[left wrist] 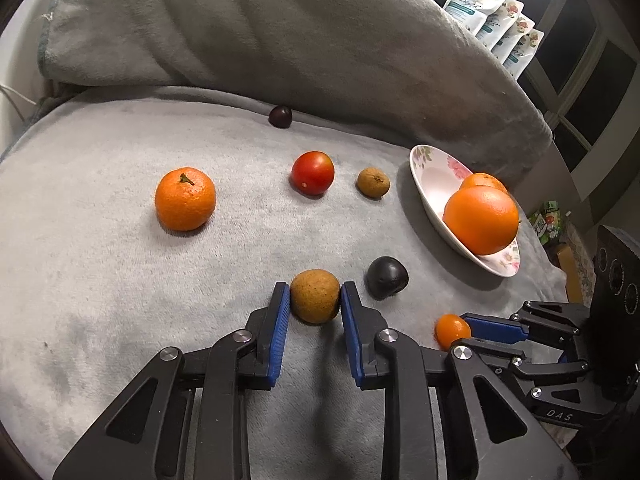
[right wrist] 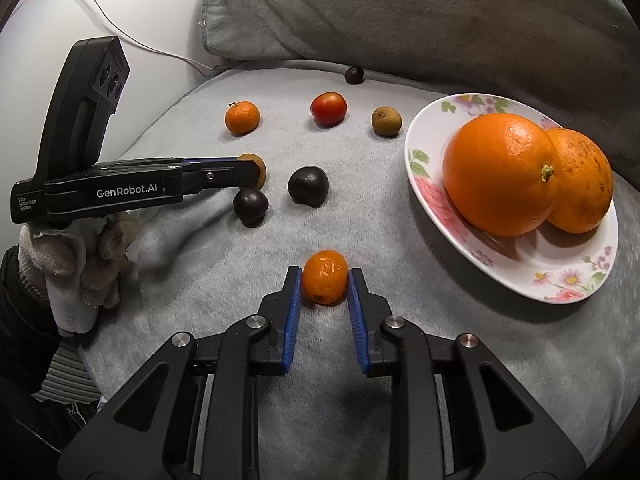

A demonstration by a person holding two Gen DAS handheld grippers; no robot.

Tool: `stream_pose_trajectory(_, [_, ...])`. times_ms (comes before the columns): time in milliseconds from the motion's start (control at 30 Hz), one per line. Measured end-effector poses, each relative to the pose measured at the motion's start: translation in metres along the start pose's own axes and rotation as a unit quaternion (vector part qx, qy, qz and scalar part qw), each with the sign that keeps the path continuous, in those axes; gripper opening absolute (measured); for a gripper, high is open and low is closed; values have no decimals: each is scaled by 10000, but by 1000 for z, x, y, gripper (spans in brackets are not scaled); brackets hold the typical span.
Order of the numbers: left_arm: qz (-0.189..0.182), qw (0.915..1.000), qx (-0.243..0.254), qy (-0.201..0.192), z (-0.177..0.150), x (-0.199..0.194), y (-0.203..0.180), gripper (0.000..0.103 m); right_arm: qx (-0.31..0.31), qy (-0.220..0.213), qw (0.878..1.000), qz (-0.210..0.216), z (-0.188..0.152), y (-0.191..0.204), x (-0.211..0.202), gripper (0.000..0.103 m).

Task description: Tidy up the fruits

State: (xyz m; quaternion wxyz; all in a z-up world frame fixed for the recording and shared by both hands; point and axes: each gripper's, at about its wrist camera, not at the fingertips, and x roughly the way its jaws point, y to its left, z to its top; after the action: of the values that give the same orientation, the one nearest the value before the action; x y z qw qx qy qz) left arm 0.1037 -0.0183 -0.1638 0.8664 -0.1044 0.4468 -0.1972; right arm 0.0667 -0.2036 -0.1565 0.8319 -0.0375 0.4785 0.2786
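Note:
My left gripper (left wrist: 315, 294) is shut on a brown round fruit (left wrist: 315, 300) that rests on the grey blanket; it also shows in the right wrist view (right wrist: 256, 168). My right gripper (right wrist: 323, 280) is shut on a small orange kumquat (right wrist: 325, 277), which also shows in the left wrist view (left wrist: 452, 330). A floral plate (right wrist: 424, 184) on the right holds two large oranges (right wrist: 500, 172). Loose on the blanket lie a mandarin (left wrist: 185, 199), a red tomato (left wrist: 312, 172), a second brown fruit (left wrist: 373, 182), and dark fruits (left wrist: 386, 277) (right wrist: 250, 205) (left wrist: 280, 116).
A grey cushion (left wrist: 280, 28) rises behind the fruits. A white wall and cable (right wrist: 152, 48) are at the left. Pouches (left wrist: 492, 16) stand at the back right. My gloved hand (right wrist: 76, 256) holds the left gripper.

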Motion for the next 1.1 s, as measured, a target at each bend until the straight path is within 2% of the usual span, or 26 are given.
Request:
stream_pose_trajectory(467, [-18, 9998, -87, -183, 6, -10, 0, 24, 268, -465, 9985, -66, -4, -13, -35, 23])
stream_pose_trajectory(1100, [-315, 9984, 266, -380, 38, 2, -44, 24, 763, -918, 9909, -620, -18, -64, -84, 23])
